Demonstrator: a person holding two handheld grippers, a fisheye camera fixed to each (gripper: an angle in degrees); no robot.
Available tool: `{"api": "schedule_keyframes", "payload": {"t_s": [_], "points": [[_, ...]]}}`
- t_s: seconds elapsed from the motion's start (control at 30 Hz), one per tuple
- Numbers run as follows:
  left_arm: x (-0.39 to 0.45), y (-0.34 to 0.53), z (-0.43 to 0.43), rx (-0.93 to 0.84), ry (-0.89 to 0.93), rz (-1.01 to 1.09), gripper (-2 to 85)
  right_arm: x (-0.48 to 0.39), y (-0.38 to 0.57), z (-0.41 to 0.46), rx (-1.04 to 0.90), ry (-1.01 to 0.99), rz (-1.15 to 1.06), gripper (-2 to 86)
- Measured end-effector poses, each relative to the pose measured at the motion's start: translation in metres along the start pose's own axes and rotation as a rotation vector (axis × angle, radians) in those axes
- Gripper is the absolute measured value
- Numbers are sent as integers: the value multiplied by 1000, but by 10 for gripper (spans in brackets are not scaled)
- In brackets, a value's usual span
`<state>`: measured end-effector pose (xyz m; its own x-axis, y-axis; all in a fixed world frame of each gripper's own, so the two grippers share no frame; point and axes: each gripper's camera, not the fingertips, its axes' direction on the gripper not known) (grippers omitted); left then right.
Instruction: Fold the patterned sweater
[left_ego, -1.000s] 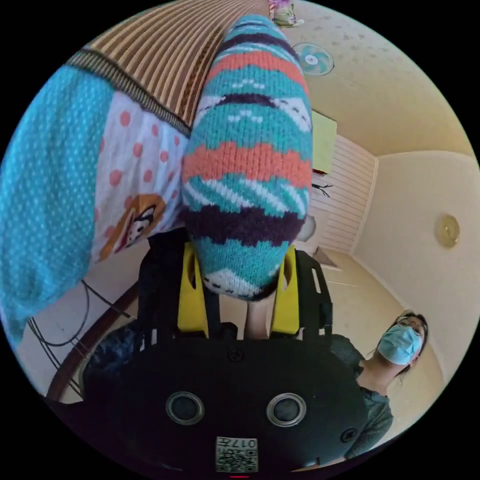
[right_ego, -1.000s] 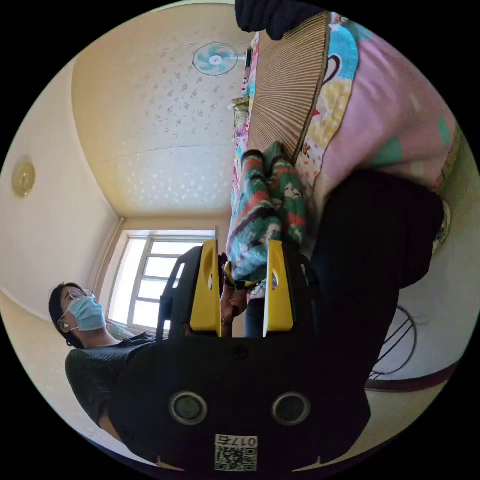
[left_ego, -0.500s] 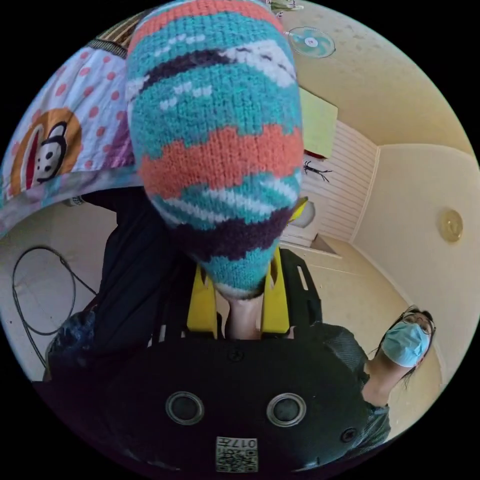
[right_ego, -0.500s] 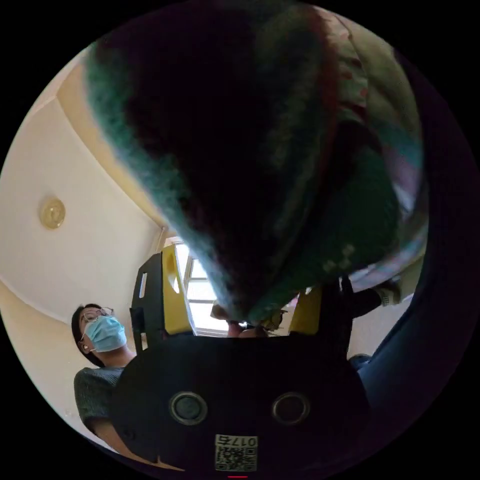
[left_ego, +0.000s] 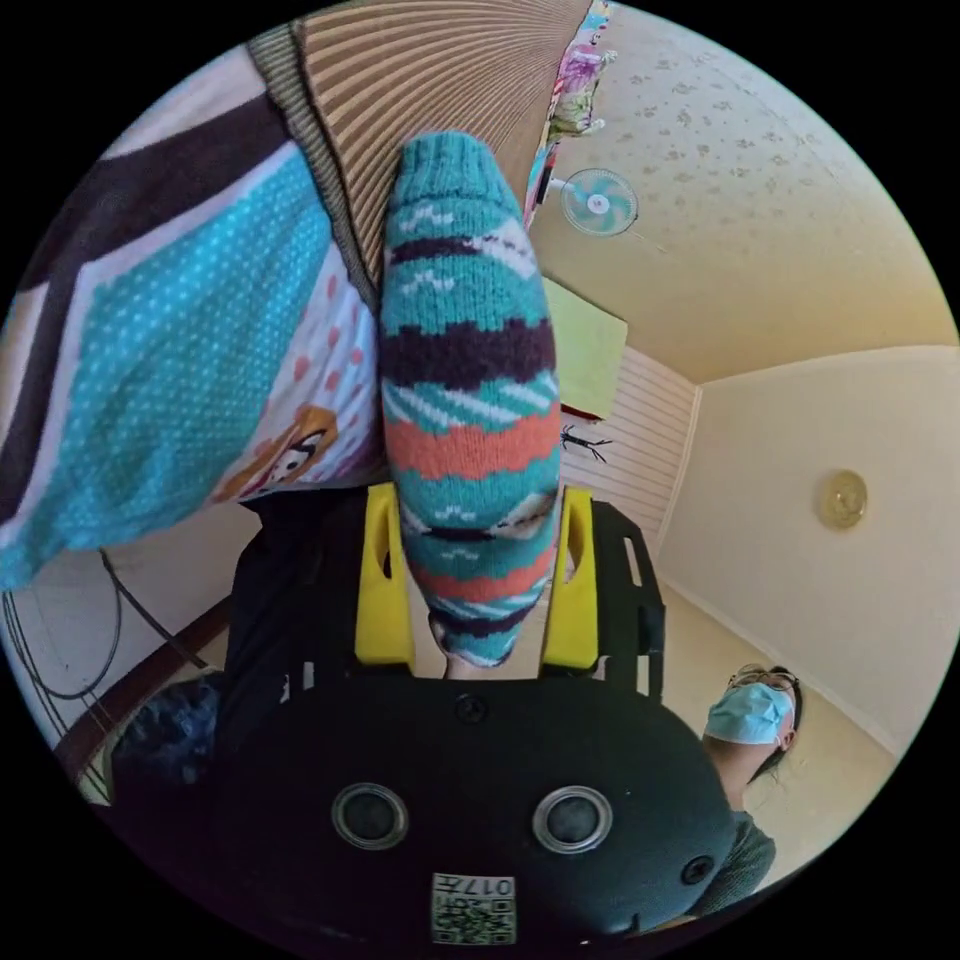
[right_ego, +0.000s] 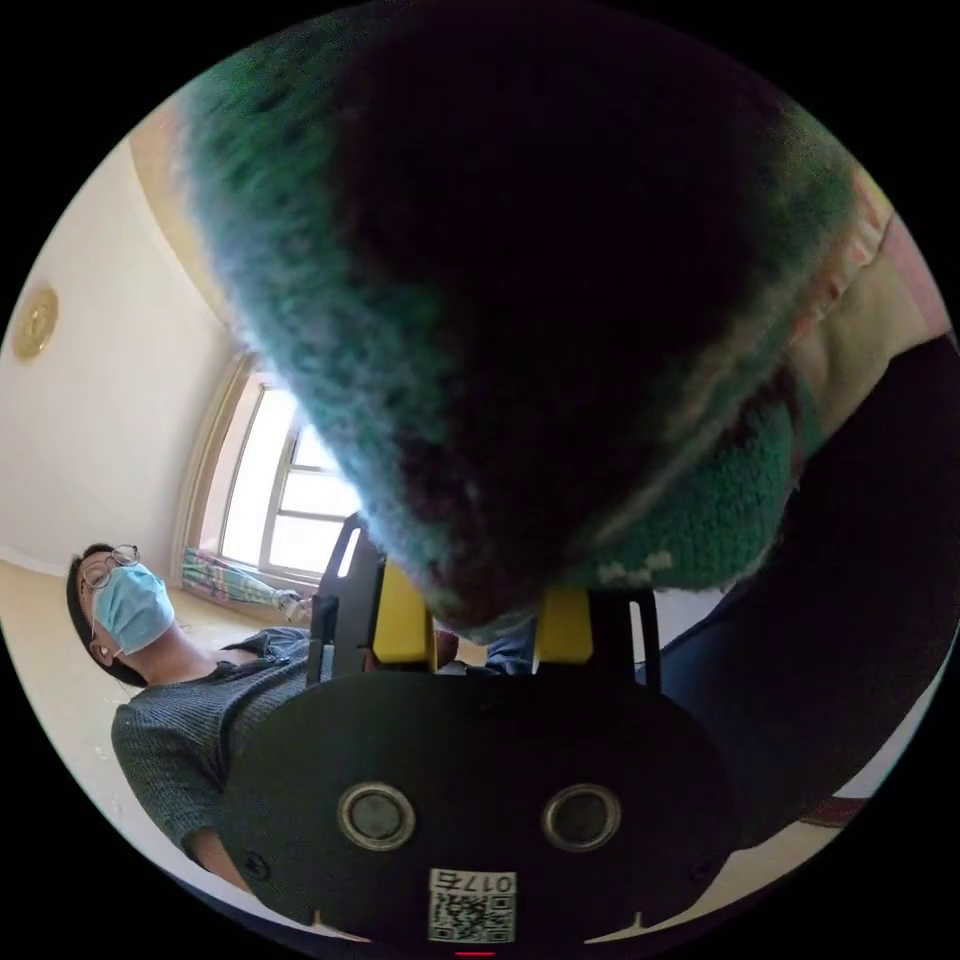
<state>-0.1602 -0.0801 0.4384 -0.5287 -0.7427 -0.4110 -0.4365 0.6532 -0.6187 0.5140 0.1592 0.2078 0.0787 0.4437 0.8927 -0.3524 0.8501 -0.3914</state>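
Knitted patterned sweater (left_ego: 468, 400) hangs between the left gripper's (left_ego: 478, 590) jaws.

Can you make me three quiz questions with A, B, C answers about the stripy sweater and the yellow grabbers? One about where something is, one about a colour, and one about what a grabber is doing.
1. Where does the sweater hang in the left gripper view?
A. Between the left gripper's yellow jaws
B. Flat on the floor
C. On the wall fan

2. What colour are the blades of the fan?
A. Red
B. Teal
C. Black

3. What is close over the right gripper?
A. Bare wall
B. A dark, blurry fold of knit
C. A book

Answers:
1 A, the striped knit runs down between the two yellow jaws.
2 B, its blades look teal against the pale ceiling.
3 B, blurred green and dark knit hangs right over its jaws, hiding their tips.
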Motion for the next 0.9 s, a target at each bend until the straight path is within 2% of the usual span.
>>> {"api": "schedule_keyframes", "payload": {"t_s": [0.17, 0.27, 0.37, 0.43, 0.5, 0.57, 0.67, 0.73, 0.77, 0.8, 0.83, 0.9], "points": [[21, 22, 65, -67, -39, 148, 185, -47, 5, -47, 25, 64, -212, 153], [59, 17, 124, -151, -77, 307, 179, -86, -10, -87, 34, 108, -397, 149], [112, 0, 206, -244, -86, 495, 175, -135, -36, -138, 85, 154, -588, 148], [161, -21, 290, -334, -83, 635, 177, -173, -60, -191, 174, 185, -721, 152], [196, -40, 361, -416, -121, 745, 181, -187, -85, -235, 236, 171, -734, 157], [214, -57, 422, -494, -217, 749, 183, -183, -122, -285, 268, 113, -646, 162], [205, -52, 473, -558, -354, 744, 179, -129, -182, -365, 325, -9, -343, 165], [156, -27, 471, -523, -482, 770, 167, -63, -206, -415, 406, 53, -26, 159], [139, -20, 468, -522, -511, 766, 163, -47, -208, -423, 423, 100, 65, 157], [100, -9, 462, -552, -563, 739, 155, -17, -208, -436, 440, 202, 246, 151], [60, 0, 454, -610, -613, 689, 147, 1, -205, -442, 467, 220, 295, 148], [8, 12, 428, -645, -680, 614, 134, 9, -205, -444, 491, 117, 234, 148]]}}
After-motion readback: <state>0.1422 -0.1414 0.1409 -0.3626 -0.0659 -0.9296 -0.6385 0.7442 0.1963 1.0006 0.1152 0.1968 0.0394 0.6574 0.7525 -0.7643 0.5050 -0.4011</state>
